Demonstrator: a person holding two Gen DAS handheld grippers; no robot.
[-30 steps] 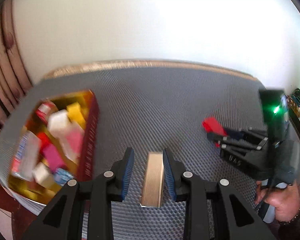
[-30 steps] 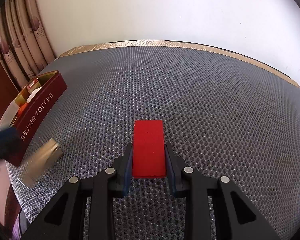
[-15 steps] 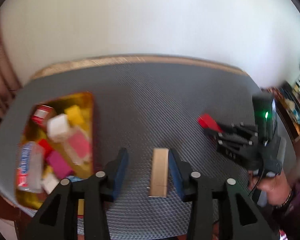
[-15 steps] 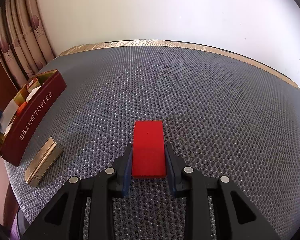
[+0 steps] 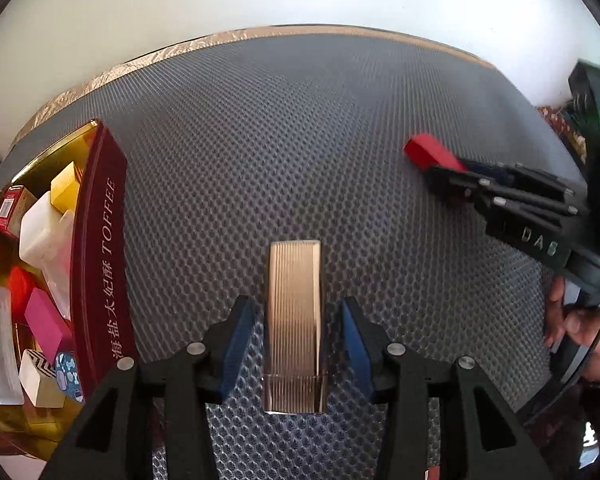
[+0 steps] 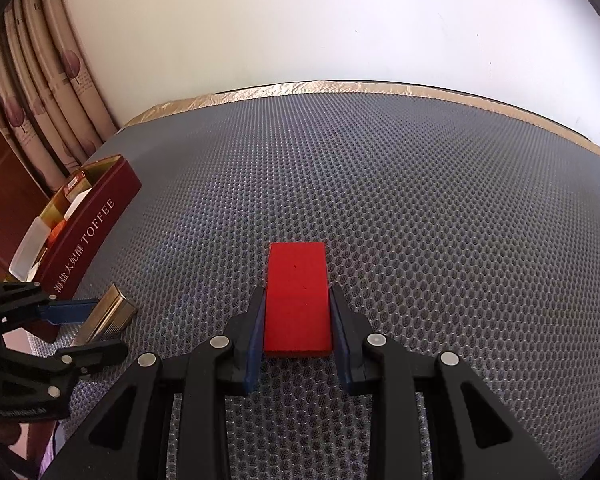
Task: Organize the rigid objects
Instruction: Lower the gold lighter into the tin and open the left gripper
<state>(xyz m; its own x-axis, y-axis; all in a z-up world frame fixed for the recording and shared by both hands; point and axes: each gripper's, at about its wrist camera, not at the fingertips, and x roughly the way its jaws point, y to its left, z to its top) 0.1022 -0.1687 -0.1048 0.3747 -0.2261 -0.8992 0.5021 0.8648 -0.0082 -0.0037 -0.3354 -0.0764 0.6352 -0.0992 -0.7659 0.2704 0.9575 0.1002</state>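
A: Left wrist view, entry one. The left tongs (image 5: 295, 338) point steeply down at the grey honeycomb-textured surface (image 5: 284, 152). A ribbed gold case (image 5: 294, 320) lies flat between the blue pads (image 5: 236, 344), long axis running 12 to 6 o'clock. A narrow gap shows on each side of it, so the pads are not pressing yet; the jaws are closing.

B: And the tin?

A: A dark red toffee tin (image 5: 100, 264) sits at 9 o'clock, just beside the left tongs, open side up. Inside are mixed small blocks: a white block (image 5: 40, 232), a yellow block (image 5: 66, 186), a pink block (image 5: 46, 324), plus some clear and patterned pieces I cannot identify.

B: Where are the right tongs from this view?

A: The right tongs (image 5: 444, 172) are at 2 o'clock, clamped on a red block (image 5: 428, 152), with a hand (image 5: 580, 328) on the grip at 3 o'clock.

B: Right wrist view, entry two?

A: Red block (image 6: 297, 300) is centred between the right tongs (image 6: 298, 332), both pads flush against its long sides; it rests flat on the surface (image 6: 380, 180). The toffee tin (image 6: 88, 236) lies at 9 o'clock, well apart from the red block. The gold case (image 6: 108, 316) lies just beside the tin's near end, with the left tongs (image 6: 88, 328) straddling it at 8 o'clock. Patterned curtains (image 6: 44, 92) hang at 10 o'clock beyond the surface's edge.
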